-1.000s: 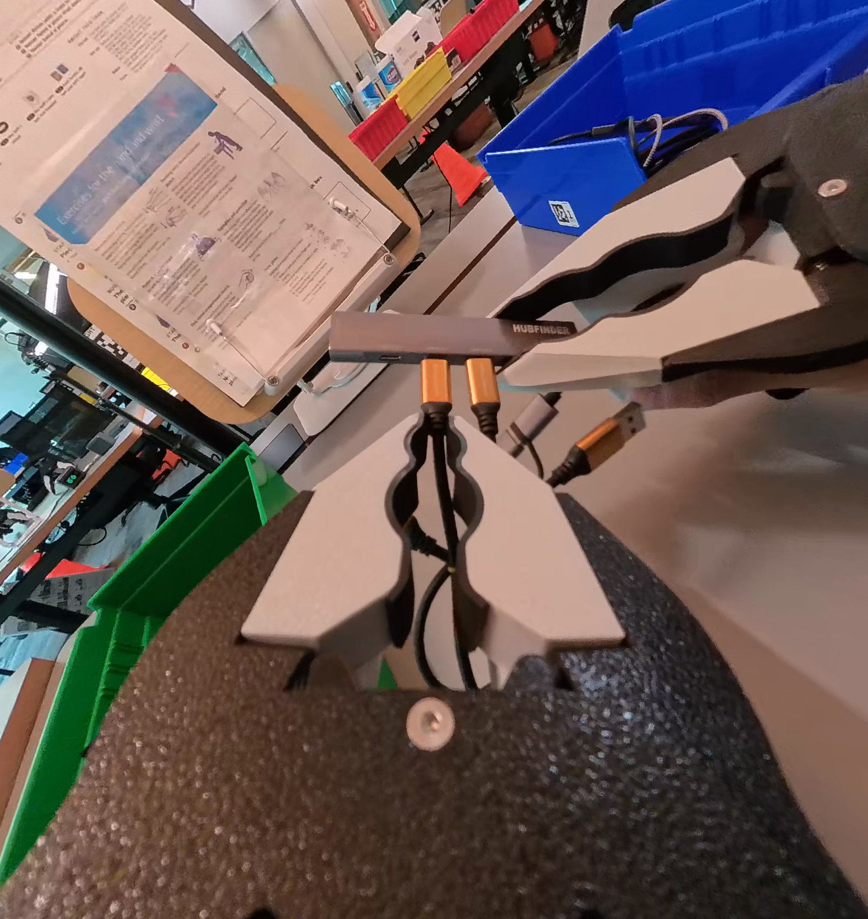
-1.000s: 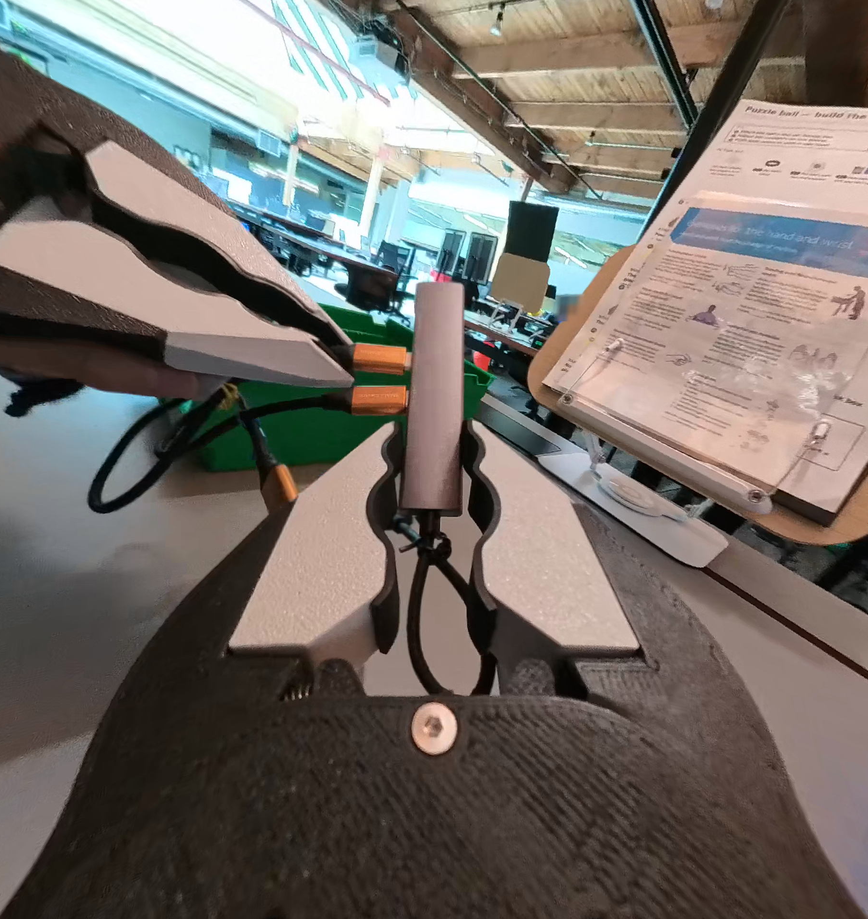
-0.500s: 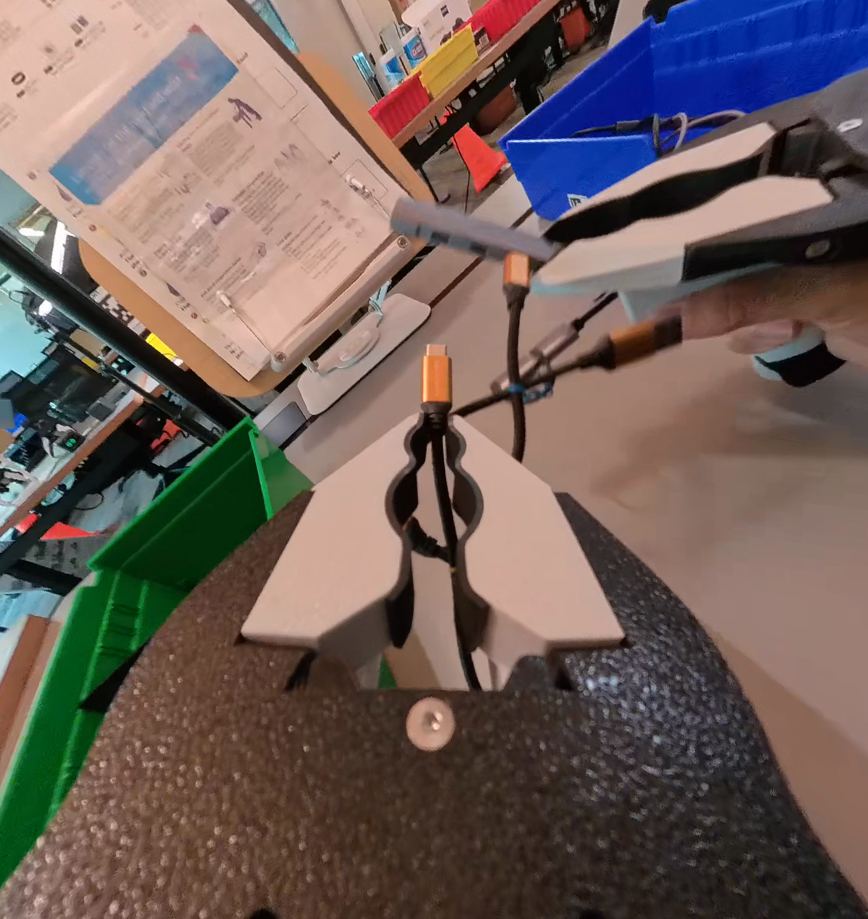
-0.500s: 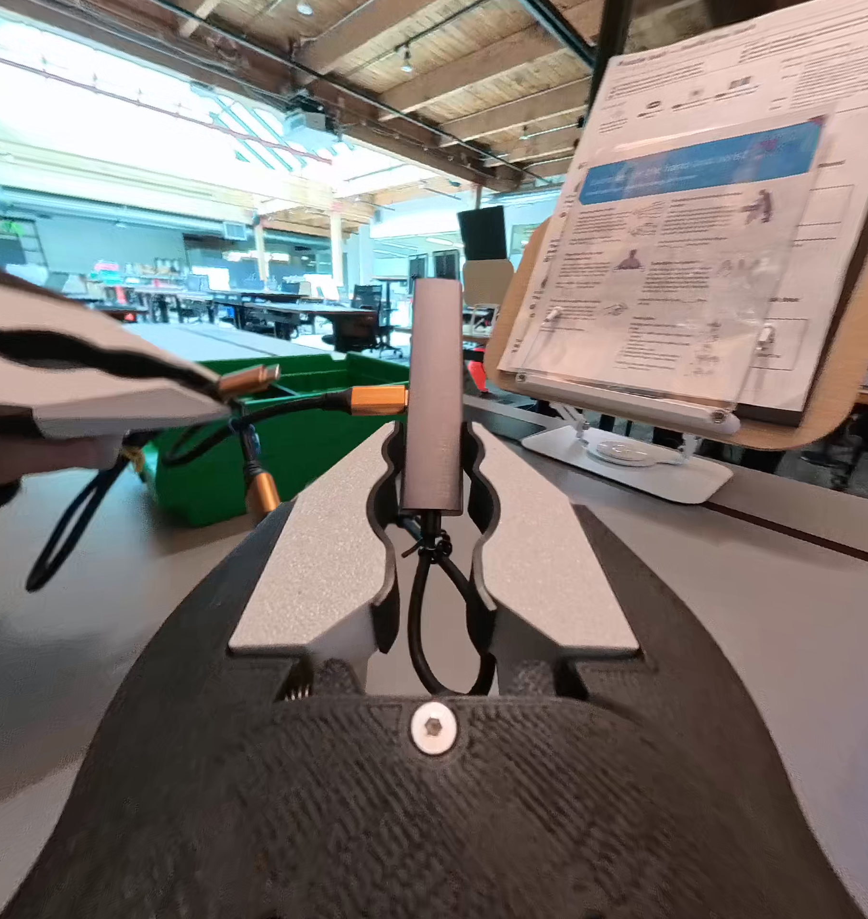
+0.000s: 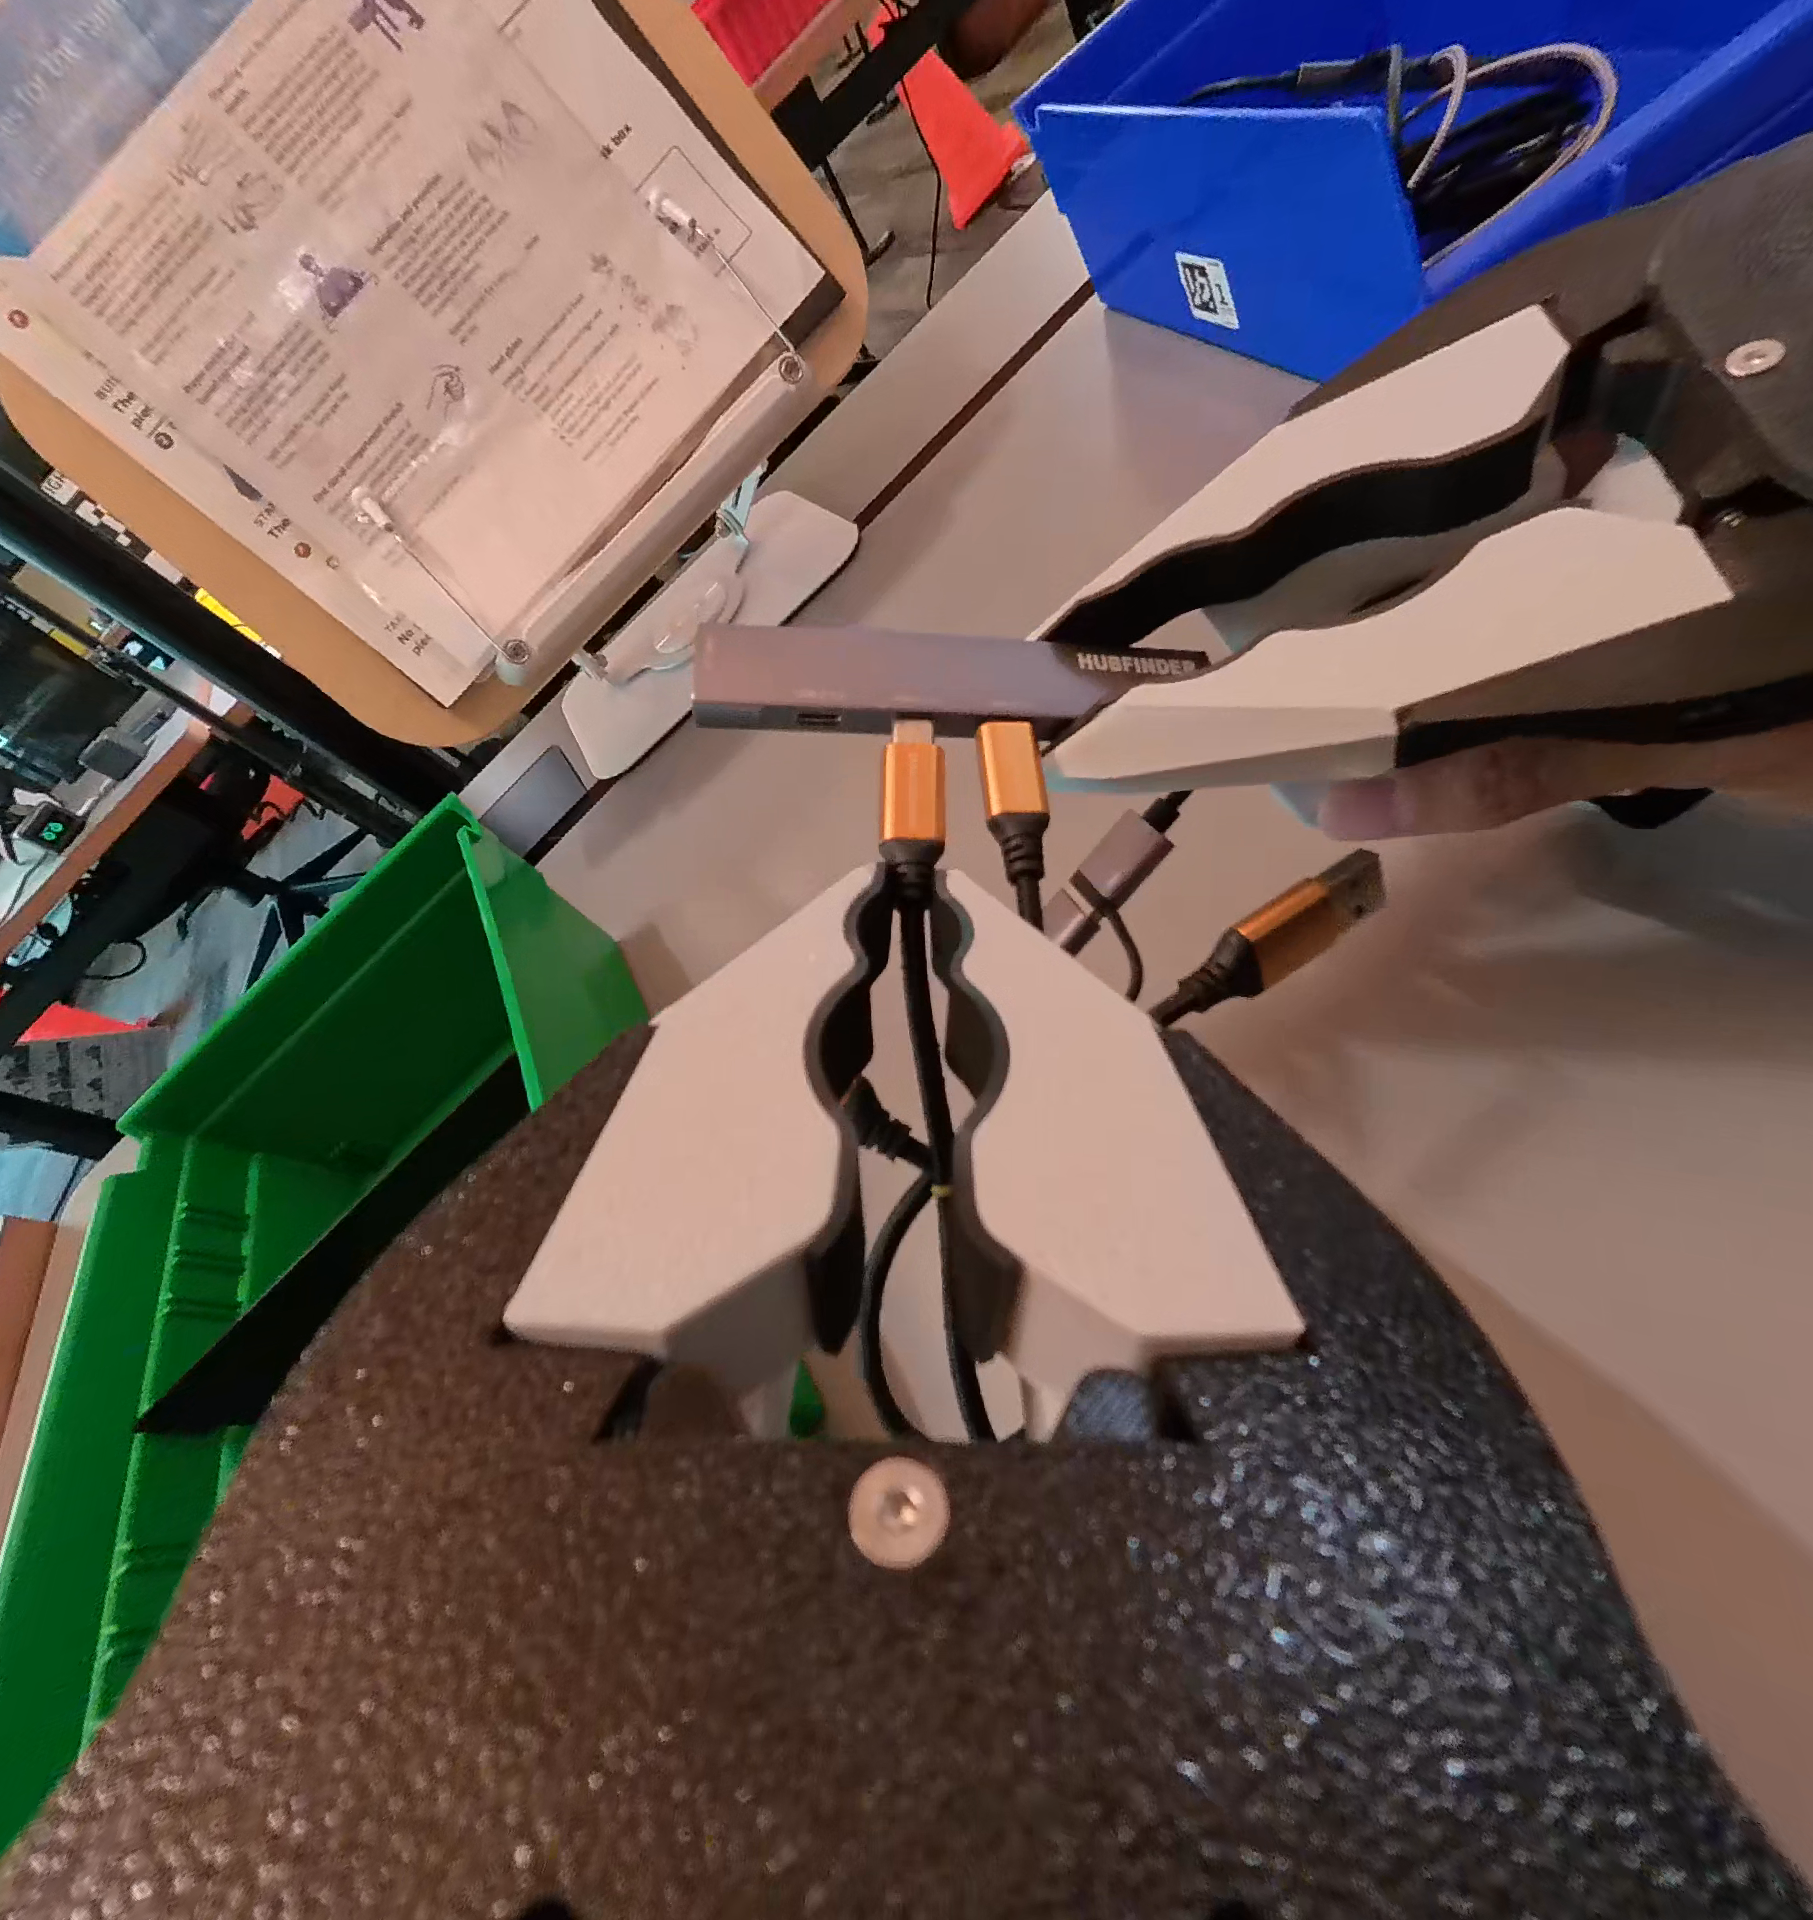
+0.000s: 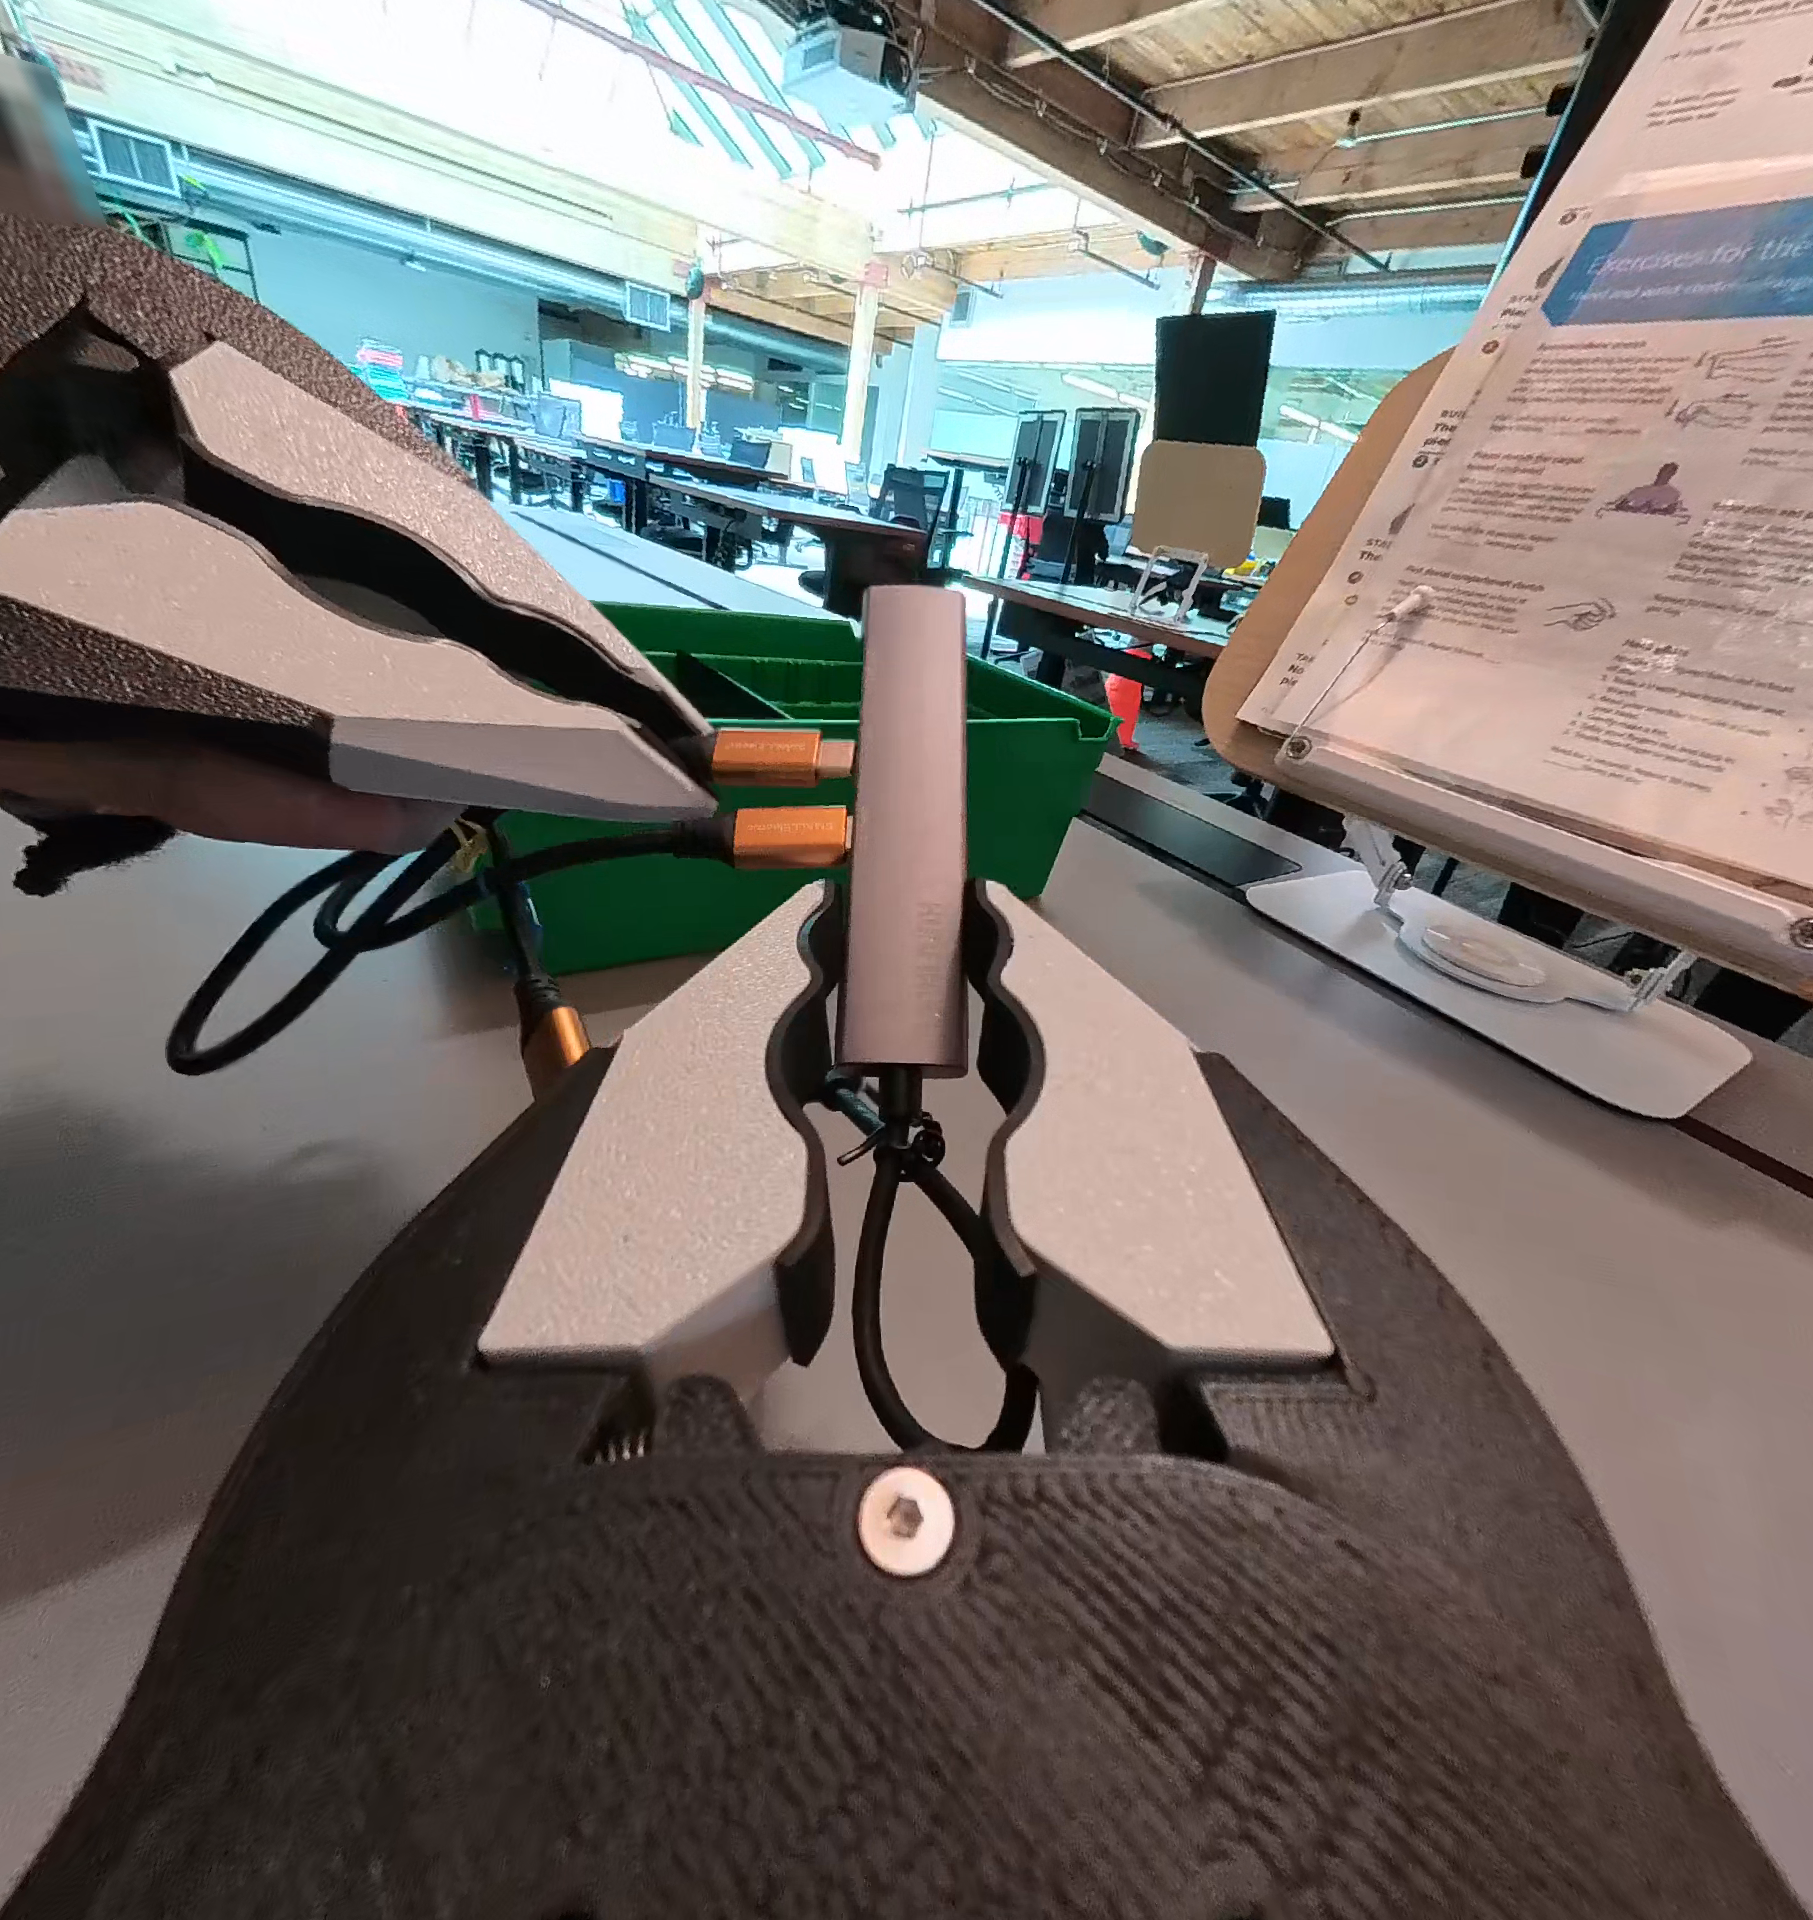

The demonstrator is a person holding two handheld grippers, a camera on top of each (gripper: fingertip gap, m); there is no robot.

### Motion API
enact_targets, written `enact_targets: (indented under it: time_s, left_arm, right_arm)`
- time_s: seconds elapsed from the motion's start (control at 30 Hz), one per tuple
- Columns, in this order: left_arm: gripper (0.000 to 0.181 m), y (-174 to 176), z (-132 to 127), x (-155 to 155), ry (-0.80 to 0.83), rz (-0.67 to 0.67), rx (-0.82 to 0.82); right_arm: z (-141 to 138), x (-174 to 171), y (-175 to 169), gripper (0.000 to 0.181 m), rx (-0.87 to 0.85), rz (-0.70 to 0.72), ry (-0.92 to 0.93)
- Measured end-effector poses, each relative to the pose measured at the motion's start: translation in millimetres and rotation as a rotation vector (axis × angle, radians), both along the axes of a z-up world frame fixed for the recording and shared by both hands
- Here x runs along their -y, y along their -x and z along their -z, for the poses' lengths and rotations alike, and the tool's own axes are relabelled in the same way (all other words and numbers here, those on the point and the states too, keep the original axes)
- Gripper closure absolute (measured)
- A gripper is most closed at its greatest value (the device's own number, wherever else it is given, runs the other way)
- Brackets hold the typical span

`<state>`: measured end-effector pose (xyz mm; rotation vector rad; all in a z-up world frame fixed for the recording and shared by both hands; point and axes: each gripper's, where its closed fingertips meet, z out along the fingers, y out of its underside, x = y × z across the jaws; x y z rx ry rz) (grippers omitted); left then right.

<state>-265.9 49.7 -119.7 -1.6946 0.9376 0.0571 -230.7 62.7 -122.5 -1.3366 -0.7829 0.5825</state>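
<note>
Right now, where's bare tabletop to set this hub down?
Bare grey tabletop lies right of the right gripper, short of the white document-stand base. It is crowded left: the green plastic bin, looped black cables and the left gripper by the grey hub.

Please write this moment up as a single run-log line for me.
left gripper: shut on black cable, orange plug partly in grey hub | right gripper: shut on hub | second orange plug: seated
</note>
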Motion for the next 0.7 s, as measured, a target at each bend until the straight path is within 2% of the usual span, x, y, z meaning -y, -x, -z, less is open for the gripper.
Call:
enact_targets:
  time_s: [0.4,0.7]
  left_arm:
    - [0.177,2.2,3.7,-2.8,-0.019,-0.025,-0.076]
    - [0.177,3.1,3.0,-2.4,-0.057,0.007,-0.096]
  right_arm:
    - [4.1,2.0,4.1,0.159,0.079,0.017,-0.040]
    - [5.5,6.1,6.1,0.158,0.164,0.027,-0.103]
